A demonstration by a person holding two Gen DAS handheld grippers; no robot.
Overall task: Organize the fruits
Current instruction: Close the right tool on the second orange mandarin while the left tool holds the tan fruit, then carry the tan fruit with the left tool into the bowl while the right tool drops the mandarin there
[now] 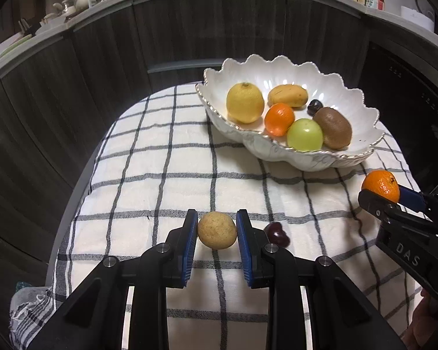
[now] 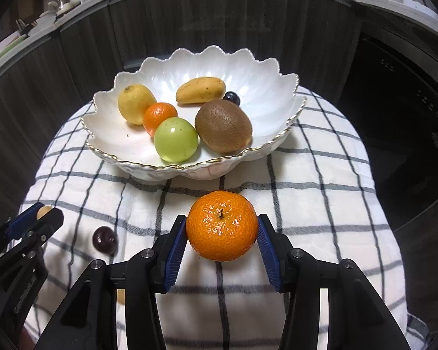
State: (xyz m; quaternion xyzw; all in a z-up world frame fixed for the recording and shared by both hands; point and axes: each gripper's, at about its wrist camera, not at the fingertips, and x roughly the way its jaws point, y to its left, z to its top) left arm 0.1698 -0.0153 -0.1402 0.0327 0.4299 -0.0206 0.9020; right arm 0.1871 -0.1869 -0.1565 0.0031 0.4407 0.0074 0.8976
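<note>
Right gripper [image 2: 221,234]: clamped on a mandarin [image 2: 221,226], which is pinched between the blue pads [image 2: 175,255] with its stem turned upward; it is seen in front of the bowl, above the cloth.
Left gripper [image 1: 216,234]: closed on a small tan round fruit [image 1: 216,234], which is pressed from both sides by the pads.
Dark cherry [image 1: 276,233]: left lying on the cloth just beside the left gripper, between the two grippers.
Scalloped white bowl [image 2: 131,84]: set at the far side of the cloth; a lemon [image 2: 135,107], a smaller orange [image 2: 159,116], a green fruit [image 2: 175,139], a kiwi [image 2: 223,125], a yellow mango [image 2: 200,89] and a dark grape [image 2: 232,97] are held in it.
Checked cloth [image 2: 306,180]: spread under everything.
Dark wood panelling [image 1: 73,93]: seen behind.
</note>
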